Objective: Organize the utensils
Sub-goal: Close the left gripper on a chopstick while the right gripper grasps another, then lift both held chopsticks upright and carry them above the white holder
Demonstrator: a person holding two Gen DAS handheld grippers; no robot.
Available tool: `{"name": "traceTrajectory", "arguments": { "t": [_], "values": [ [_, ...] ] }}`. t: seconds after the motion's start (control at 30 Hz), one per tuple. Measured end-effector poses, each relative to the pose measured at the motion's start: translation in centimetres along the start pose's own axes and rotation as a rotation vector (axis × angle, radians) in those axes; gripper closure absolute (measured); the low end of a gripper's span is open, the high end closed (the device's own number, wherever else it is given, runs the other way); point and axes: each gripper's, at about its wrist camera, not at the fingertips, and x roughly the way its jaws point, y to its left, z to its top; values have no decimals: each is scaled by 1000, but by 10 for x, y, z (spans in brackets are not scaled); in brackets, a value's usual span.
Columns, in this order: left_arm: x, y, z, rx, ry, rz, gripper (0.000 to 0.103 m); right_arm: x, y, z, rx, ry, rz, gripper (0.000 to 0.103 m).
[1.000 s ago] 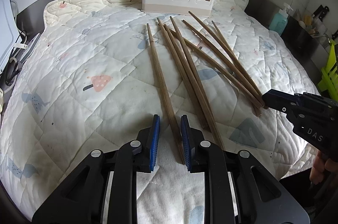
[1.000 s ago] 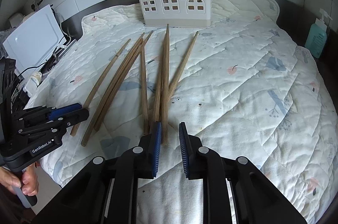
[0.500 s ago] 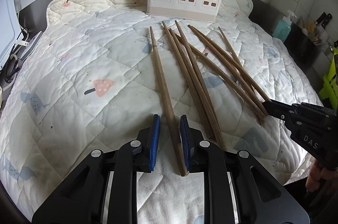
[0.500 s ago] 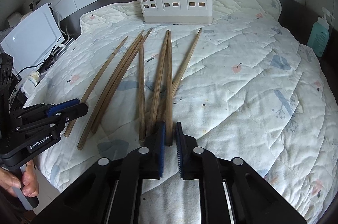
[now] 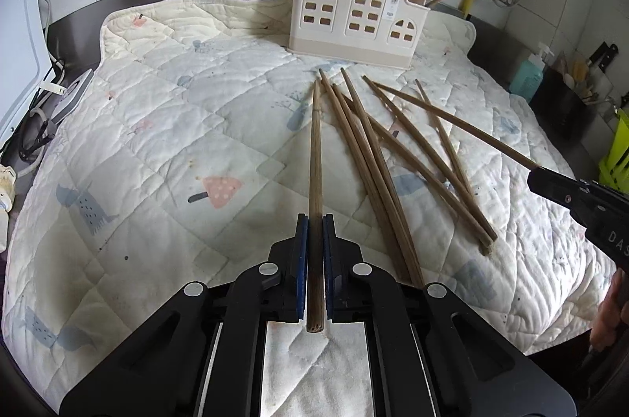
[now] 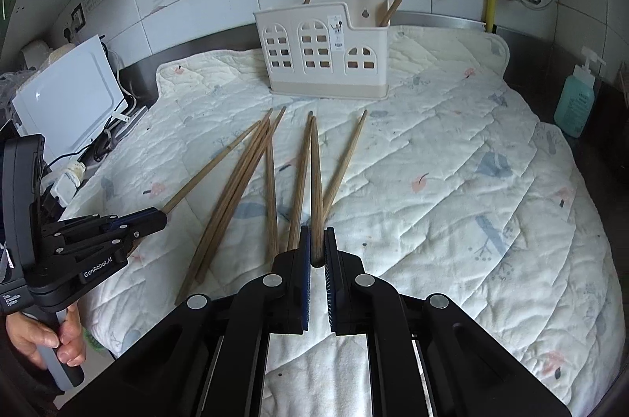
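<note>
Since the earlier frames both grippers have closed, each on one long brown wooden chopstick. The left gripper (image 5: 314,232) now pinches the leftmost chopstick (image 5: 315,157) near its thick end, and the right gripper (image 6: 317,244) pinches another chopstick (image 6: 315,177) and lifts its end from the white quilted cloth (image 6: 452,189). I think the thick-end hold lets the tips go first into the cream plastic holder (image 6: 322,55) behind.

Kitchen: tiled wall (image 6: 220,0), soap bottle (image 6: 574,104)
</note>
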Motion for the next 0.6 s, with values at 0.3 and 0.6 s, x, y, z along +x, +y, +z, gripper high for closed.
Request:
{"name": "traceTrajectory", "arguments": {
  "t": [0.3,0.6],
  "values": [
    [-28,0,34,30,-110,-10,98,-26,-2,37,-30,-92,-29,96],
    [-47,-4,78,98,-166,-34,98,-45,-4,77,-84,-154,-36,96]
  ]
}}
